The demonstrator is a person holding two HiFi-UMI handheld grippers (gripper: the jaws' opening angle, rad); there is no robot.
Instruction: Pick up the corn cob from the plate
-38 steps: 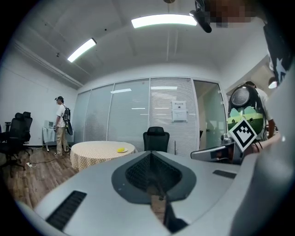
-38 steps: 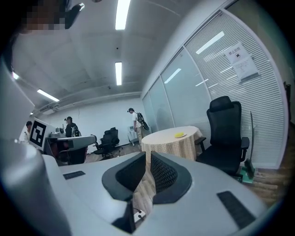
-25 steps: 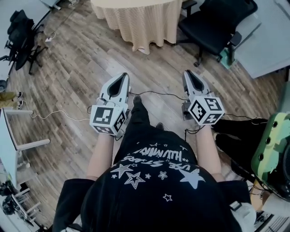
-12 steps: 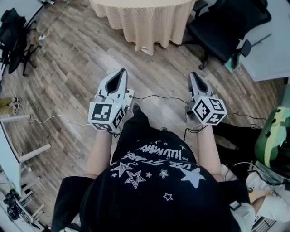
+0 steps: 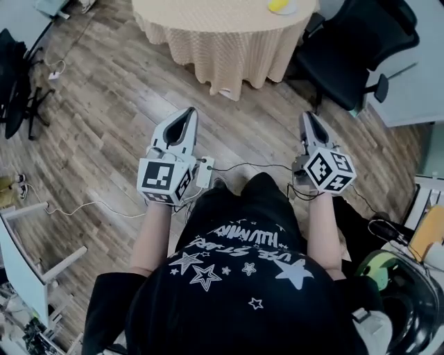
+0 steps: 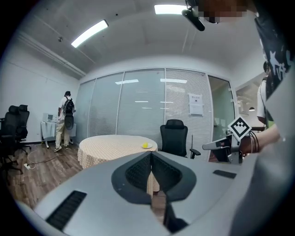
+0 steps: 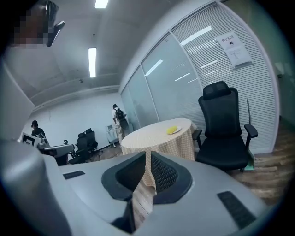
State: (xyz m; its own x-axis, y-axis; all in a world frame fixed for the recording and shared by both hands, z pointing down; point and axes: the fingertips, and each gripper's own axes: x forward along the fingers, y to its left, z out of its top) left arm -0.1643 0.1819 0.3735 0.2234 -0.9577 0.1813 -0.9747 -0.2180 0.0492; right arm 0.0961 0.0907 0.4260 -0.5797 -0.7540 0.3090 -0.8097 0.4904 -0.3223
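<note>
A yellow corn cob (image 5: 279, 5) lies on a small white plate (image 5: 289, 10) on a round table (image 5: 222, 35) with a beige checked cloth, at the top of the head view. My left gripper (image 5: 187, 113) and right gripper (image 5: 309, 116) are held over the wooden floor, well short of the table, and point toward it. Both are shut with nothing in them. The left gripper view has the corn cob (image 6: 145, 145) far beyond my left gripper (image 6: 150, 156). In the right gripper view the corn cob (image 7: 172, 130) lies far past my right gripper (image 7: 147, 154).
A black office chair (image 5: 347, 41) stands right of the table, close to the plate side. A thin cable (image 5: 83, 206) runs over the floor at the left. More black chairs (image 5: 14, 69) stand far left. A person with a backpack (image 6: 65, 120) stands at the far wall.
The table has come further into the head view, and the plate with the corn now shows at the top edge. Both grippers have moved toward it and stay shut.
</note>
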